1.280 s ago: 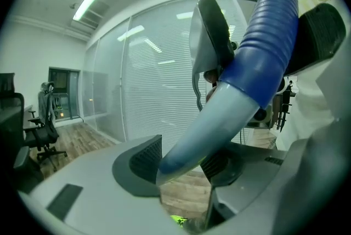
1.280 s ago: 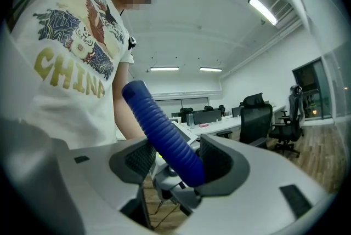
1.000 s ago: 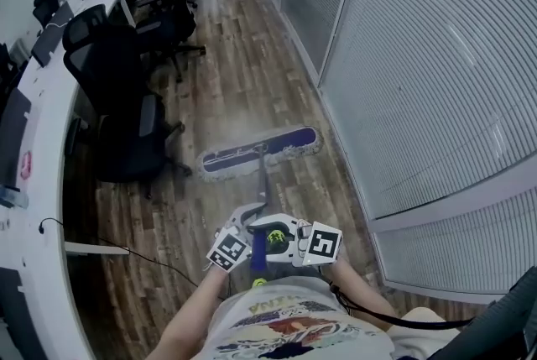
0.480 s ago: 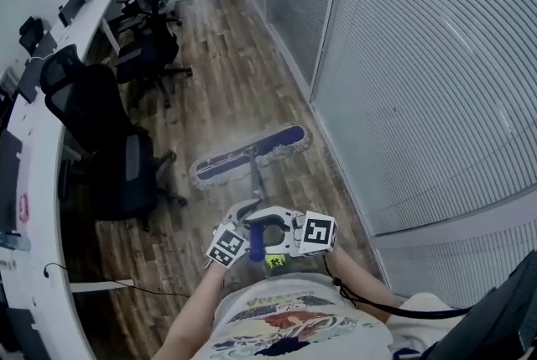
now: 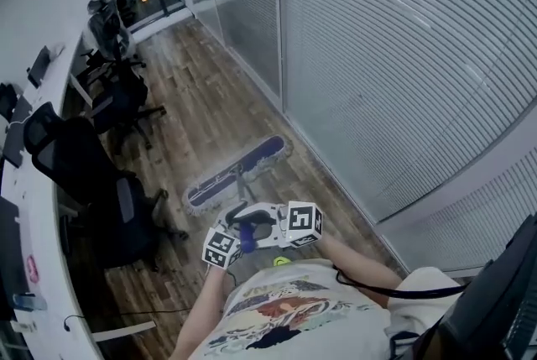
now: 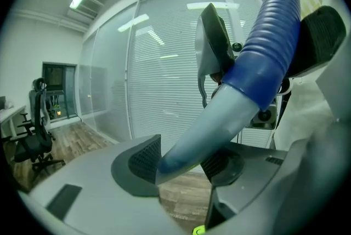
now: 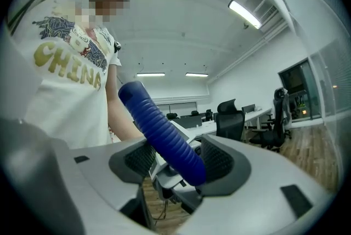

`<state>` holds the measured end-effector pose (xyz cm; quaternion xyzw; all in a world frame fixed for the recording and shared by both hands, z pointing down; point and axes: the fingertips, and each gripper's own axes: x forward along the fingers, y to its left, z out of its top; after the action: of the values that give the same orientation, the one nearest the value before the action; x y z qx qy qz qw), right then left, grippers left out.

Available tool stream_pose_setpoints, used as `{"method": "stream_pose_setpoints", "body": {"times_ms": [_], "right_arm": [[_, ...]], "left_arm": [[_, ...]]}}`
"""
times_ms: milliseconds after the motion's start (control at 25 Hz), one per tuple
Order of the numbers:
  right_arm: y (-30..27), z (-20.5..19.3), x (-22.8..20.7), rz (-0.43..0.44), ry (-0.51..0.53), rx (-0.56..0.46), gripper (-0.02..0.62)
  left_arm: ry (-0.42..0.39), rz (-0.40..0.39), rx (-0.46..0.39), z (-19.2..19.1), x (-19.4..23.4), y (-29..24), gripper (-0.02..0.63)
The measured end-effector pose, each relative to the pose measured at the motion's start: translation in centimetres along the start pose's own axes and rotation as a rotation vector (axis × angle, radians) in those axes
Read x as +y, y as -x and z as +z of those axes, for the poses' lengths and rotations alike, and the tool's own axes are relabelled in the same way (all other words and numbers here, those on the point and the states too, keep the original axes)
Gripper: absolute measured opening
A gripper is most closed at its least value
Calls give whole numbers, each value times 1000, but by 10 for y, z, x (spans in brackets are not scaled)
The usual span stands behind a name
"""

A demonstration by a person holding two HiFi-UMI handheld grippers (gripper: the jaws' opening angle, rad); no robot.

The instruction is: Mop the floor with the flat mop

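Observation:
The flat mop head (image 5: 236,171), purple with a pale fringe, lies slanted on the wooden floor close to the glass wall. Its grey handle (image 5: 242,197) rises toward me and ends in a blue ribbed grip (image 5: 247,236). My left gripper (image 5: 238,224) is shut on the handle where the grey pole (image 6: 205,130) meets the blue grip (image 6: 269,58). My right gripper (image 5: 254,226) is shut on the blue grip (image 7: 164,135), opposite the left one. In the gripper views each gripper, left (image 6: 184,161) and right (image 7: 181,160), has a pad on either side of the handle.
Black office chairs (image 5: 88,178) stand at the left along a curved white desk (image 5: 21,216), with more chairs (image 5: 117,86) farther back. A glass partition with blinds (image 5: 403,56) runs along the right. A cable (image 5: 109,312) trails over the floor near the desk.
Both grippers and the mop have shifted across the floor together. The view has swung, so the chairs sit farther left and the mop head lies more slanted, nearer the glass wall.

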<state>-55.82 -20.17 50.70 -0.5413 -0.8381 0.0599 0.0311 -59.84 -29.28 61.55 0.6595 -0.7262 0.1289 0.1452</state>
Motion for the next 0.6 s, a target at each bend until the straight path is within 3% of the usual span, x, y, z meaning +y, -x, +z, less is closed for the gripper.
{"method": "stream_pose_setpoints", "body": {"times_ms": [200, 600], "right_arm": [[-9, -6, 42, -48, -6, 5, 241], [-63, -27, 175, -130, -12, 18, 241]], "left_arm": [[-33, -40, 27, -12, -35, 26, 181], [-80, -114, 33, -56, -132, 129, 181]]}}
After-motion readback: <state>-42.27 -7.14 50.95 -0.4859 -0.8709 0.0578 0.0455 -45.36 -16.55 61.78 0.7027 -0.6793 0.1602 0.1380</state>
